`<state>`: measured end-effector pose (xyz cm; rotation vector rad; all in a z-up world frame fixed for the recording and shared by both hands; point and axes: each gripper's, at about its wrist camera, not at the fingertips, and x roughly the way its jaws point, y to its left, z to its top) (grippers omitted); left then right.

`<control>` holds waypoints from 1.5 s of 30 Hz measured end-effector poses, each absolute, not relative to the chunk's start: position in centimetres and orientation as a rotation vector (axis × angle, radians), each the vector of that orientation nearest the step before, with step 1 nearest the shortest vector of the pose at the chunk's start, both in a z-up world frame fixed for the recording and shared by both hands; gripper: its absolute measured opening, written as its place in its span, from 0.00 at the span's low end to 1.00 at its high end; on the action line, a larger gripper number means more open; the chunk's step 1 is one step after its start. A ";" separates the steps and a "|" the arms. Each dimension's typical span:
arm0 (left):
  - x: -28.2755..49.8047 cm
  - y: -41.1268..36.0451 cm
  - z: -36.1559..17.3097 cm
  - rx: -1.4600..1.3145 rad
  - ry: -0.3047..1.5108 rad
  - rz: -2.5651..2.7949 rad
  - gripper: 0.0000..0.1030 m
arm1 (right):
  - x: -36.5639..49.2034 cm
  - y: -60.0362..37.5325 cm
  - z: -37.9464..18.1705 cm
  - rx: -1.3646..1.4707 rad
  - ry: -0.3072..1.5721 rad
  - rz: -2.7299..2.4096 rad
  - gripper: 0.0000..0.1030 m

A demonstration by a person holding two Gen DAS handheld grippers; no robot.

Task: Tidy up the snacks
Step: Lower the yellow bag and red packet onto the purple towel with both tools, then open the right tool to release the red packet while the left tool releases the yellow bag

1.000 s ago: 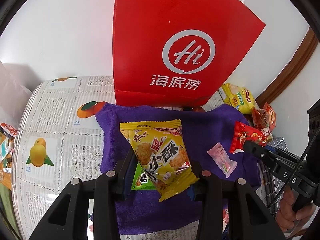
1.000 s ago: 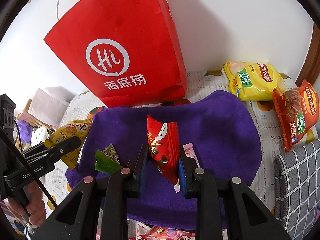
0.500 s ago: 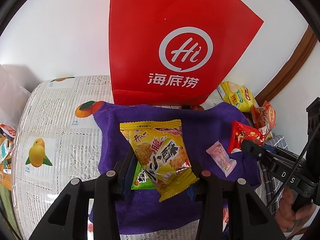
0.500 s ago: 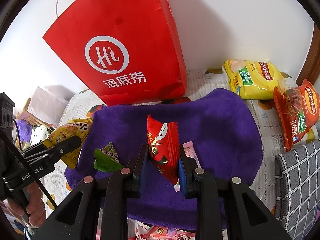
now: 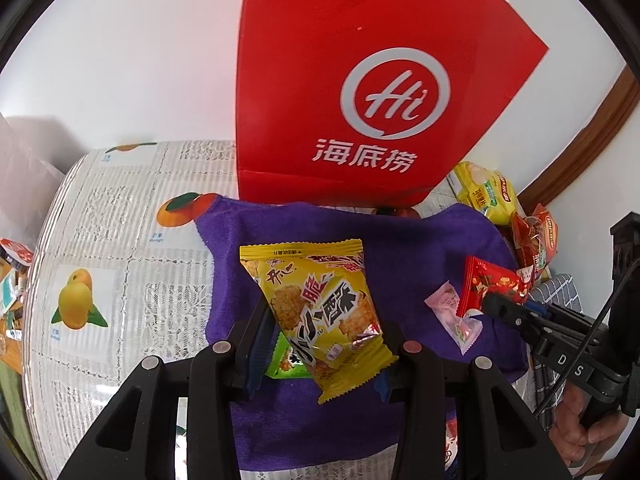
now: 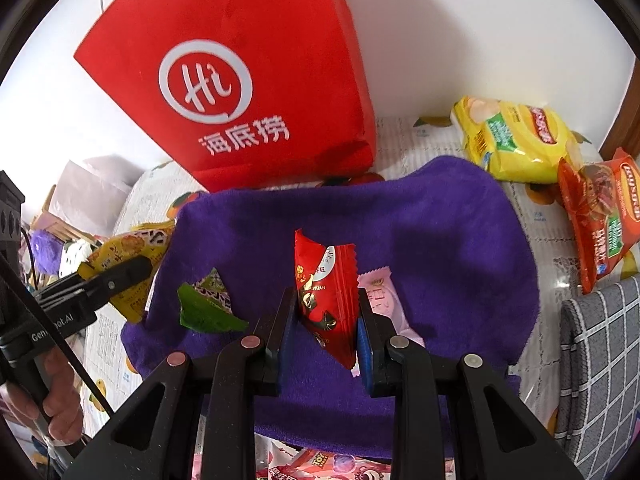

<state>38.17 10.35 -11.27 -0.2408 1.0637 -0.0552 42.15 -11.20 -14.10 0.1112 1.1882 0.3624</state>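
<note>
Little has been moved since earlier: the yellow packet [image 5: 320,312] is clamped in the left gripper [image 5: 320,354] and the red packet [image 6: 326,296] in the right gripper [image 6: 326,344] (both lifted clear of the purple towel [image 6: 440,240]), so delivery to the red bag [image 6: 240,80] at the far side is judged next.

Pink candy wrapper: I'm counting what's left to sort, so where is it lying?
The pink candy wrapper lies on the purple towel, just right of the right gripper and its red snack packet in the right wrist view.

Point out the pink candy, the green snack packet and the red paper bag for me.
pink candy [image 5: 454,312], left wrist view, middle of the wrapper.
green snack packet [image 6: 206,308], right wrist view, centre of the packet.
red paper bag [image 6: 248,80], right wrist view, front face.
</note>
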 end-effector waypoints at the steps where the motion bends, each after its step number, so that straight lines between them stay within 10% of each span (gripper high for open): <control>1: 38.3 10.4 -11.4 -0.242 1.068 -0.054 0.39 | 42.2 -11.0 -14.3 0.108 1.196 0.367 0.26; 19: 39.2 10.1 -14.4 -0.241 1.143 -0.013 0.39 | 42.0 -8.7 -17.7 0.053 1.318 0.414 0.28; 29: 39.3 9.9 -15.7 -0.227 1.191 0.006 0.40 | 41.3 -8.9 -14.4 -0.035 1.220 0.381 0.58; 35: 39.4 10.1 -15.5 -0.246 1.199 -0.011 0.40 | 40.9 -9.1 -12.7 -0.037 1.173 0.387 0.58; 39: 39.5 10.2 -14.9 -0.254 1.185 -0.028 0.62 | 40.9 -8.9 -12.6 -0.030 1.172 0.390 0.59; 45: 39.1 10.2 -13.2 -0.250 1.141 -0.039 0.66 | 40.5 -8.9 -12.2 -0.027 1.161 0.389 0.59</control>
